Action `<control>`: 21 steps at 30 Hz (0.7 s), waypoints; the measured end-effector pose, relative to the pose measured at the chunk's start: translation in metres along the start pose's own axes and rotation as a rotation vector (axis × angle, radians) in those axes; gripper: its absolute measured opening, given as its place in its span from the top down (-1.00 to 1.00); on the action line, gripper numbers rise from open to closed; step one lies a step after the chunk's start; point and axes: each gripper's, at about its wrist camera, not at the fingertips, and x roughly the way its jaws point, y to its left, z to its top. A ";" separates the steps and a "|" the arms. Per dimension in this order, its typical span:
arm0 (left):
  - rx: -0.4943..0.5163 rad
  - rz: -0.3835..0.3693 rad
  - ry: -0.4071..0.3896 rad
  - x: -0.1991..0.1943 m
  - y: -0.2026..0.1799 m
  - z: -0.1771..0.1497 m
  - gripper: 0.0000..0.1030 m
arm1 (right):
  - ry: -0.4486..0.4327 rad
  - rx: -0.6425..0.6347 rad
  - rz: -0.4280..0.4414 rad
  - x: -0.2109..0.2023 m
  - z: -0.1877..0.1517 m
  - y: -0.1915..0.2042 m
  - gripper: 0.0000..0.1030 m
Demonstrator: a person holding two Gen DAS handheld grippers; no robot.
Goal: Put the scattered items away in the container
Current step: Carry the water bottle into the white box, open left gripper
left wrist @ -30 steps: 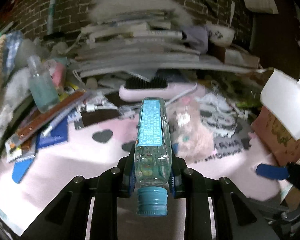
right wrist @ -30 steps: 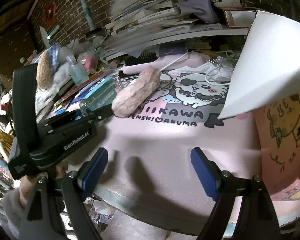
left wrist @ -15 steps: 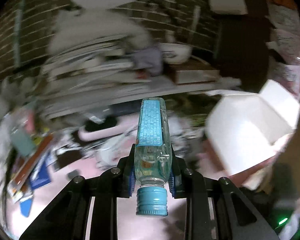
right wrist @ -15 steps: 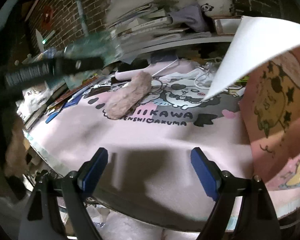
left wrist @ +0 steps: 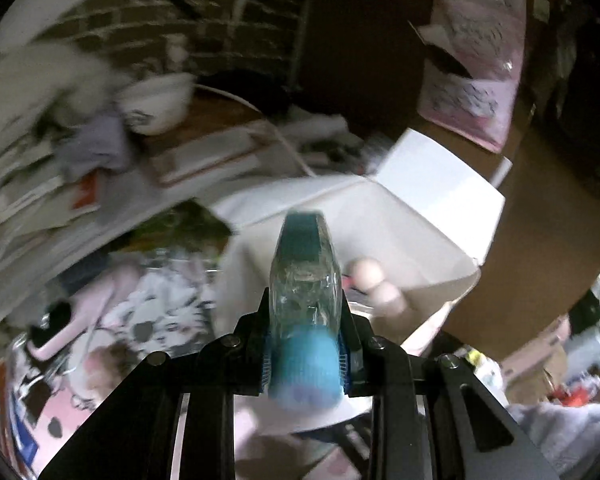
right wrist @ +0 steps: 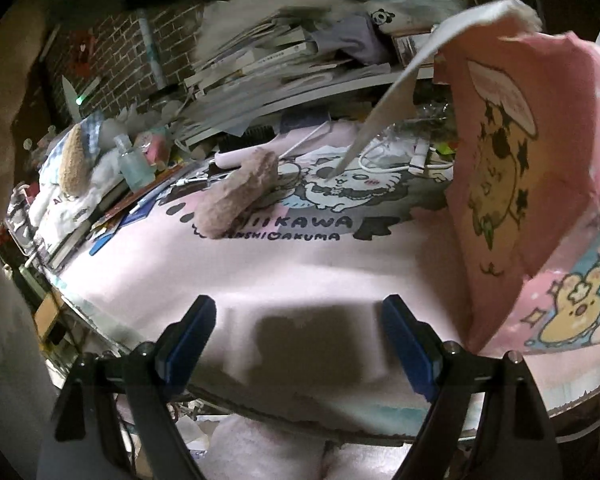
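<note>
Your left claw [left wrist: 306, 354] grips the bottle [left wrist: 305, 280] cap-back, aimed at the open box [left wrist: 400, 216]; your right claw [right wrist: 298, 344] waits, released, over the counter's [right wrist: 300, 272] near edge.

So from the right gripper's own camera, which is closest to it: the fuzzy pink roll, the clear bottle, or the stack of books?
1. Fuzzy pink roll, on the mat, left of centre.
2. Clear bottle, farther back on the left.
3. Stack of books, at the back by the wall.

A dark brick wall [right wrist: 112, 60] rises behind the bench [right wrist: 300, 272], whose pink printed mat is dimly lit; stacked books [right wrist: 268, 68] line the back.
</note>
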 end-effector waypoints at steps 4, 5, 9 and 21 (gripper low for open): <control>0.048 -0.027 0.064 0.016 -0.020 0.017 0.60 | -0.002 -0.003 0.013 -0.002 -0.002 0.000 -0.61; 0.056 -0.037 0.090 0.023 -0.024 0.020 0.60 | -0.003 -0.004 0.017 -0.002 -0.002 0.000 -0.61; 0.104 0.025 0.126 0.039 -0.037 0.023 1.00 | -0.003 0.007 0.036 -0.003 -0.002 -0.001 -0.61; 0.116 0.027 0.246 0.064 -0.037 0.024 1.00 | -0.008 0.009 0.051 -0.005 -0.004 -0.005 -0.61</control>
